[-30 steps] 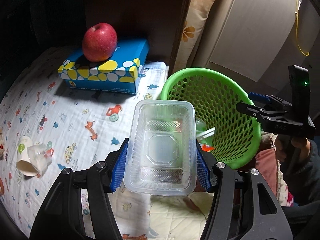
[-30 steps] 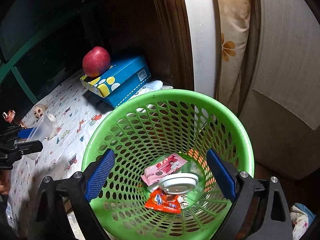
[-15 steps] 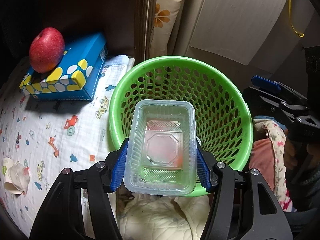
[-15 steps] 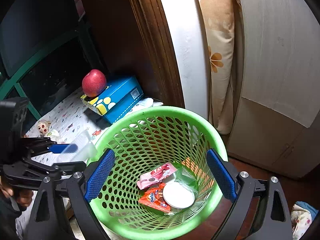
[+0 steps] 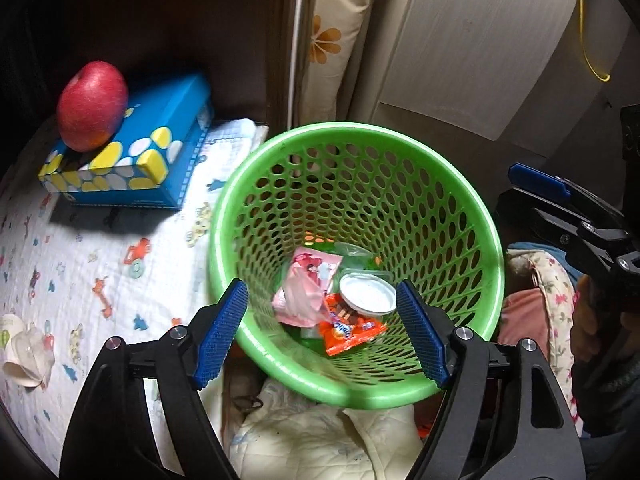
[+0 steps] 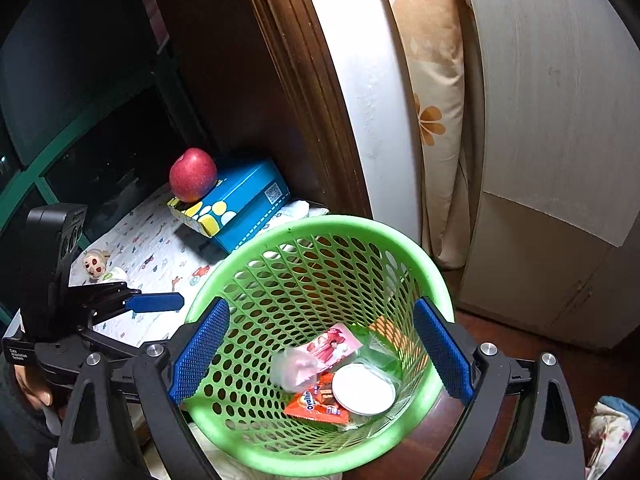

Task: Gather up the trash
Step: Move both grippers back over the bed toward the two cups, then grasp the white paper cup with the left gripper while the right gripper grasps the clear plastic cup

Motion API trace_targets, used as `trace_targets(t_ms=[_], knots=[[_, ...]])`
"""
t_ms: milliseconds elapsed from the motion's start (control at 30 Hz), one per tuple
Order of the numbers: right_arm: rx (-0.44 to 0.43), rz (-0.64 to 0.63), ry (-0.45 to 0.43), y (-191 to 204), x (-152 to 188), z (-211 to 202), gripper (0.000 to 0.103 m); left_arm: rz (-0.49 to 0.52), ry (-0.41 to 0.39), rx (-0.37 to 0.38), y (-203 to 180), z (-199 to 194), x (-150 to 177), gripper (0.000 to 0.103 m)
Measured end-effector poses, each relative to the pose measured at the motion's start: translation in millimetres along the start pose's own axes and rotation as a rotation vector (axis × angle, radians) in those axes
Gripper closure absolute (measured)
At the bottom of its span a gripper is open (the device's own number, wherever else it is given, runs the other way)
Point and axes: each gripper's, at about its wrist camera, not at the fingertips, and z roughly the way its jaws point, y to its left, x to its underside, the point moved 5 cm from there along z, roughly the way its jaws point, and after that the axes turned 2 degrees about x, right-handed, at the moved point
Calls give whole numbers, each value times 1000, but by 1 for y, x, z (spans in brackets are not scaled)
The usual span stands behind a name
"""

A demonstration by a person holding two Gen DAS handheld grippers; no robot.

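Observation:
A green perforated basket (image 5: 486, 216) (image 6: 360, 226) stands beside the bed. Inside lie a pink wrapper (image 5: 316, 268), an orange wrapper (image 5: 348, 330), a white round lid (image 5: 366, 298) and a blurred clear plastic container (image 6: 296, 368). My left gripper (image 5: 322, 334) is open and empty above the basket's near rim. My right gripper (image 6: 320, 352) is open and empty over the basket from the other side. A crumpled paper cup (image 5: 22, 354) lies on the bed sheet at the far left.
A red apple (image 5: 92, 106) sits on a blue tissue box (image 5: 132, 156) on the patterned sheet (image 5: 80, 248). A small doll (image 6: 96, 262) lies on the bed. A wooden post, a floral pillow (image 6: 432, 112) and a cabinet (image 6: 560, 120) stand behind the basket.
My left gripper opened and let go of the clear plastic container, which dropped into the basket. Both grippers stay over the basket.

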Motion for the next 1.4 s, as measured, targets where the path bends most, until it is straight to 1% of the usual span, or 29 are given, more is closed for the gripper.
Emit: trace_targets(t_ms=[100, 267, 300, 500, 533, 567, 667, 733, 833, 867, 933, 1000, 1067, 1167, 1400], knots=[[-11, -7, -1, 4, 0, 1, 13, -17, -21, -36, 11, -11, 5, 27], [-58, -46, 2, 26, -4, 5, 13, -75, -58, -88, 40, -34, 17, 27], [-61, -48, 1, 28, -3, 4, 13, -90, -66, -109, 48, -40, 20, 27], [-112, -101, 13, 66, -5, 11, 13, -200, -106, -197, 102, -71, 37, 27], [-125, -112, 18, 74, -5, 13, 13, -223, -113, -228, 114, -78, 41, 27], [-137, -124, 23, 83, -4, 15, 13, -234, -117, -242, 121, -82, 44, 27], [-160, -146, 37, 104, -4, 22, 13, -298, -133, -339, 160, -100, 56, 27], [-172, -156, 42, 118, -4, 24, 13, -336, -138, -389, 182, -108, 62, 27], [-196, -177, 53, 140, -3, 31, 13, -409, -143, -433, 219, -120, 71, 27], [-205, -188, 59, 150, -2, 34, 13, -437, -139, -463, 236, -124, 74, 27], [-216, -200, 65, 160, 1, 37, 13, -479, -132, -481, 259, -128, 79, 27], [-229, -213, 79, 175, 3, 43, 13, -539, -117, -479, 286, -130, 85, 27], [-239, -217, 91, 184, 5, 48, 13, -575, -116, -476, 306, -132, 87, 27], [-249, -228, 109, 199, 6, 57, 13, -595, -104, -495, 326, -132, 89, 27], [-262, -245, 152, 230, 11, 78, 13, -670, -69, -469, 372, -112, 88, 28]])
